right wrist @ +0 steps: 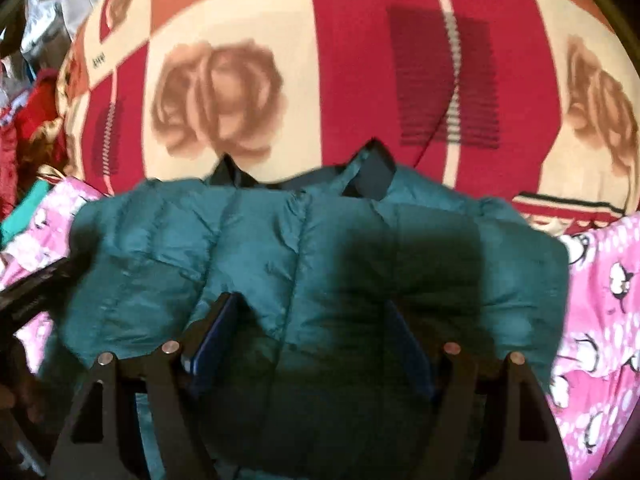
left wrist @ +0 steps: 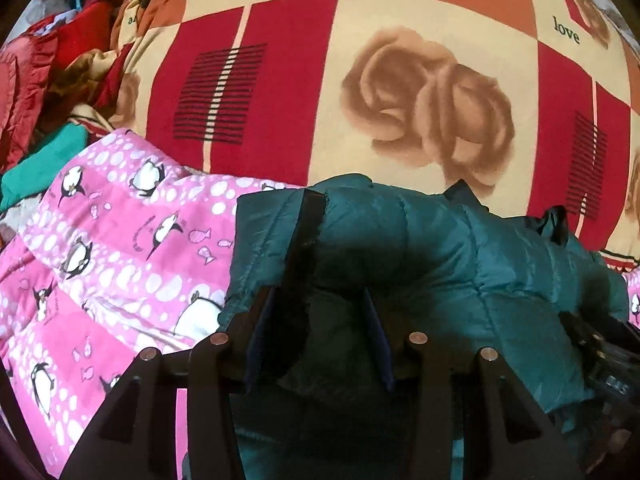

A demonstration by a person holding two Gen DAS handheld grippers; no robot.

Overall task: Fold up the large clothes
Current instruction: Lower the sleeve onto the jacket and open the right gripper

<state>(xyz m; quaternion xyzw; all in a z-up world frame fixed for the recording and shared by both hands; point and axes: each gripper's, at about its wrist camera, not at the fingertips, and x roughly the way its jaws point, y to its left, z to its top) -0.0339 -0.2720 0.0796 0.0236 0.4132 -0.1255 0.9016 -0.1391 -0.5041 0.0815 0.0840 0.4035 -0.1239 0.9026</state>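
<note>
Left tool (left wrist: 320, 320): I see it spread wide over the teal jacket (left wrist: 440, 248).
Right tool (right wrist: 316, 328): wide too, above jacket centre.
Left view only: black strip (left wrist: 308, 232), lower centre.

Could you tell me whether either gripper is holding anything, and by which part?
Neither visibly grips anything: both sets of jaws stand open over the teal puffer jacket.

A slightly glossy, quilted teal puffer jacket (left wrist: 460, 264) is being shown on matt pink penguin-print cloth (left wrist: 120, 248) and a soft rose-patterned blanket (left wrist: 360, 80).
</note>
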